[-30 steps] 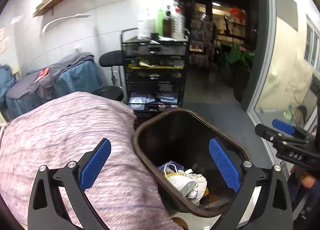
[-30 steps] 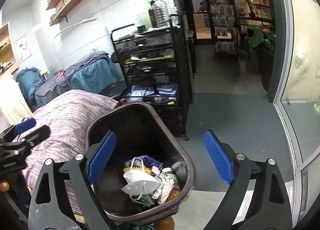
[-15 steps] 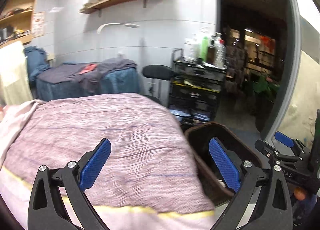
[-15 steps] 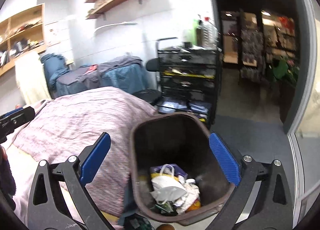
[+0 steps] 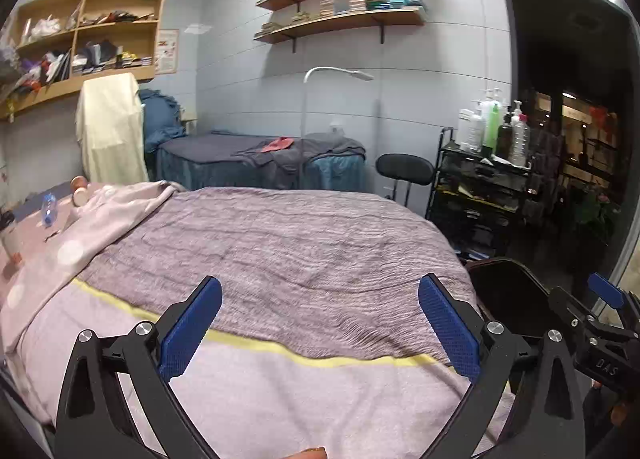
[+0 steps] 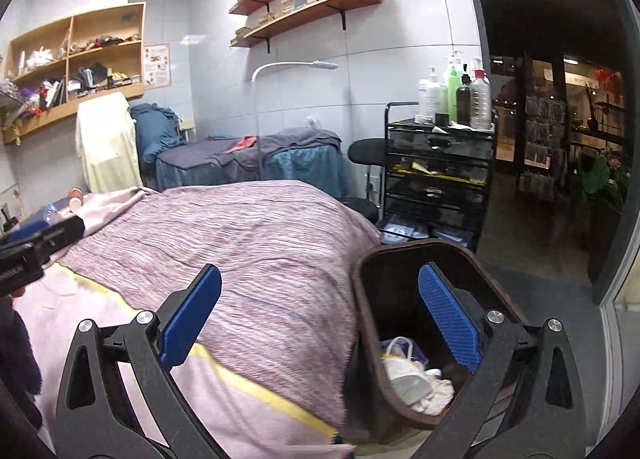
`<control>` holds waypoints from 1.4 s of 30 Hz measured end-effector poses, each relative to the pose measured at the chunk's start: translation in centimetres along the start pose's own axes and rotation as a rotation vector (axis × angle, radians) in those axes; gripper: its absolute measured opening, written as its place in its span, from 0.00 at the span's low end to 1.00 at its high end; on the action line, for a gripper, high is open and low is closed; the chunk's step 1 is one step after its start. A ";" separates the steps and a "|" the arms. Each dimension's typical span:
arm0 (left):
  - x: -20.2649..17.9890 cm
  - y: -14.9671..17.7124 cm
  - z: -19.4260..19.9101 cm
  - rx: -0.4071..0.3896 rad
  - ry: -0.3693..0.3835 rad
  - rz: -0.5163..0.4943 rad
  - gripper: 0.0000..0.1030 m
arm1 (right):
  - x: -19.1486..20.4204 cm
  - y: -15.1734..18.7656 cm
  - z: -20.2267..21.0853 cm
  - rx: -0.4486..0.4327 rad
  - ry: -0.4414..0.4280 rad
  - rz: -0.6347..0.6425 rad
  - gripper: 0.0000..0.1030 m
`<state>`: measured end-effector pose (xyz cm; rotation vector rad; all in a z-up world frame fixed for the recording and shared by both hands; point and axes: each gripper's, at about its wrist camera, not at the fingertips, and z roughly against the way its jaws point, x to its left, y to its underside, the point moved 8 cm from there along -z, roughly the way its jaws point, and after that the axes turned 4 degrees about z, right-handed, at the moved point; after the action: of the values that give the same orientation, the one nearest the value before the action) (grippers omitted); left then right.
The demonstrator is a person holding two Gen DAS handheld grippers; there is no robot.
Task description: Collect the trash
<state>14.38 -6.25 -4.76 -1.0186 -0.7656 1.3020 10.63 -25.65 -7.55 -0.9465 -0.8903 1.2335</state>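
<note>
Jaws: left gripper (image 5: 320,329) spread wide, blue pads apart, nothing between them; right gripper (image 6: 320,329) likewise spread wide and empty, also seen at 4 o'clock in the left wrist view. Massage bed (image 5: 280,251), largest item, fills the centre of both views, covered by a mauve striped blanket with a yellow band across its near end; the left gripper hangs over that near end. Second bed (image 5: 256,163) at 12 o'clock beyond it, draped in grey and teal, a red cloth on top. Wall cubby shelf (image 5: 84,43) at 10 o'clock, crowded with oddments; two plank shelves (image 5: 340,17) at 12 o'clock carrying stacked boxes. Black wire trolley (image 6: 438,175) at 2 o'clock in the right wrist view, pump bottles (image 6: 456,93) standing on its top tier. Cream cloth (image 5: 110,127) hanging at 10 o'clock. Black stool (image 5: 404,169) just beside the trolley. White gooseneck lamp (image 5: 340,73) arching over the second bed. Brown trash bin (image 6: 400,299), at 4 o'clock in the right wrist view, stands against the bed's end; the right gripper's right-hand pad overlaps its opening. Trash (image 6: 408,379) in the bin's bottom: a white face mask, crumpled paper, a purple scrap. Small bottle (image 5: 48,207) and pale jars (image 5: 80,189) lie at 9 o'clock near the bed's far head end.
</note>
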 end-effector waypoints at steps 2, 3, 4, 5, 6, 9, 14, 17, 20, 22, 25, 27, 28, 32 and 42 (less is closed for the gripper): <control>0.5 0.5 0.1 0.012 -0.010 0.008 0.94 | 0.6 0.1 0.3 0.003 -0.010 0.005 0.94; 0.8 0.9 0.3 0.016 -0.011 0.013 0.94 | 1.1 0.2 0.4 0.008 -0.015 0.012 0.94; 1.0 1.1 0.5 0.020 -0.011 0.018 0.94 | 1.5 0.3 0.5 0.012 -0.019 0.020 0.94; 1.1 1.4 0.7 0.024 -0.013 0.024 0.94 | 1.7 0.3 0.7 0.012 -0.021 0.025 0.94; 1.2 1.6 0.9 0.029 -0.017 0.029 0.94 | 2.0 0.4 1.0 0.010 -0.023 0.027 0.94; 1.4 2.0 1.3 0.031 -0.037 0.026 0.94 | 2.6 0.6 1.6 0.007 -0.033 0.024 0.94; 1.4 2.3 1.8 0.027 -0.033 0.021 0.94 | 3.6 0.9 2.0 0.017 -0.054 0.046 0.94; 1.3 2.4 1.9 0.023 -0.036 0.015 0.94 | 3.7 0.9 2.1 0.018 -0.060 0.044 0.94; 1.4 2.4 1.9 0.021 -0.036 0.016 0.94 | 3.7 0.9 2.2 0.018 -0.059 0.044 0.94; 1.3 2.4 1.9 0.022 -0.035 0.012 0.94 | 3.7 0.9 2.2 0.020 -0.059 0.046 0.94; 1.2 2.4 2.0 0.017 -0.038 0.008 0.94 | 3.6 0.9 2.1 0.023 -0.062 0.042 0.94; 1.2 2.3 2.0 0.016 -0.038 0.006 0.94 | 3.5 0.9 2.1 0.024 -0.062 0.042 0.94; 1.2 2.3 2.0 0.016 -0.038 0.005 0.94 | 3.5 0.9 2.1 0.025 -0.061 0.042 0.94; 1.2 2.3 2.0 0.015 -0.041 0.001 0.94 | 3.4 0.8 2.0 0.027 -0.061 0.039 0.94; 1.2 2.1 2.0 0.011 -0.046 -0.005 0.94 | 3.2 0.8 2.0 0.027 -0.060 0.037 0.94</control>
<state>11.95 -4.79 -6.03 -0.9800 -0.7943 1.3279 8.91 -22.18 -7.47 -0.9121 -0.9050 1.3084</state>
